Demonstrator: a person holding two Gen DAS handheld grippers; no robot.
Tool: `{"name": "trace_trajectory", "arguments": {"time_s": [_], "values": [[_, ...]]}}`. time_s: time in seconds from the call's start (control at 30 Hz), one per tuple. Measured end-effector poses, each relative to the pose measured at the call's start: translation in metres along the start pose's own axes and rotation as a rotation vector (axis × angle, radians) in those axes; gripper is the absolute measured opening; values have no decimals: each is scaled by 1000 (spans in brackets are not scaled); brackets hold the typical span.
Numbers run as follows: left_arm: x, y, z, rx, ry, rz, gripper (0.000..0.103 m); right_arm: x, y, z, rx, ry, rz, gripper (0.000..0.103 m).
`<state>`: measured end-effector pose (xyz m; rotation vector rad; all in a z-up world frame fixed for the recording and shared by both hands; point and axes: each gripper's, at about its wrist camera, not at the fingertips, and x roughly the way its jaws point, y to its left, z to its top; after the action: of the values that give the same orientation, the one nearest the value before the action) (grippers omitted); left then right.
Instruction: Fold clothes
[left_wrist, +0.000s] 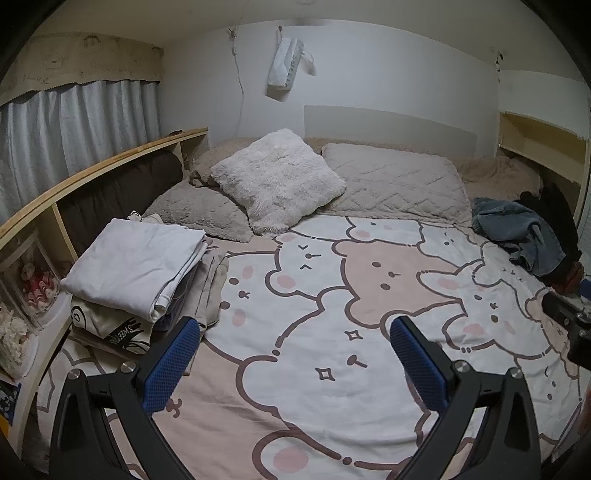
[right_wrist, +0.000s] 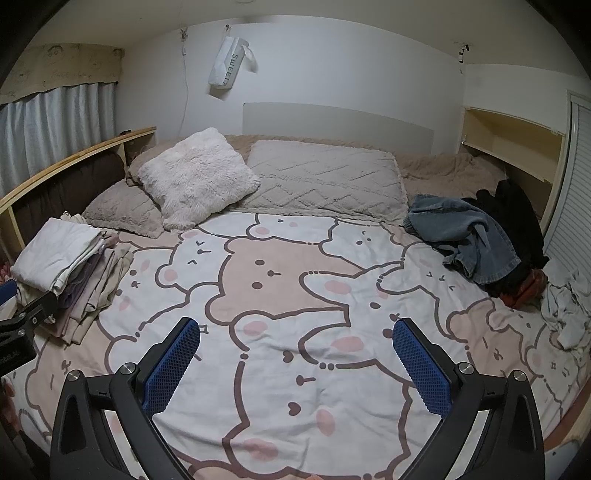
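A stack of folded clothes (left_wrist: 136, 269) with a white piece on top lies at the bed's left side; it also shows in the right wrist view (right_wrist: 62, 258). A heap of unfolded clothes, blue denim (right_wrist: 465, 236) over dark pieces (right_wrist: 517, 221), lies at the right; the denim also shows in the left wrist view (left_wrist: 524, 232). A crumpled pale garment (right_wrist: 569, 310) lies nearer at the right edge. My left gripper (left_wrist: 295, 358) is open and empty above the bedspread. My right gripper (right_wrist: 295, 362) is open and empty above the bed's middle.
The bear-print bedspread (right_wrist: 280, 280) covers the bed. A fluffy white cushion (right_wrist: 195, 177) and grey pillows (right_wrist: 321, 181) lie at the head. A wooden shelf (left_wrist: 92, 173) runs along the left side. A white bag (right_wrist: 227, 64) hangs on the wall.
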<state>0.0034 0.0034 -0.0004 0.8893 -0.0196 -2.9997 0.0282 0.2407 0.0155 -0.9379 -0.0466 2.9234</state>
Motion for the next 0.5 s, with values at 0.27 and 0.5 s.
{"name": "trace_trajectory", "arguments": {"time_s": [0.27,0.5], "values": [[-9,-4,2,16,-50,-22,103,1,2,1,-6,4,3,103],[-9,-2,0,2,-42,-10,103,2,7,0,-18,11,17,103]]}}
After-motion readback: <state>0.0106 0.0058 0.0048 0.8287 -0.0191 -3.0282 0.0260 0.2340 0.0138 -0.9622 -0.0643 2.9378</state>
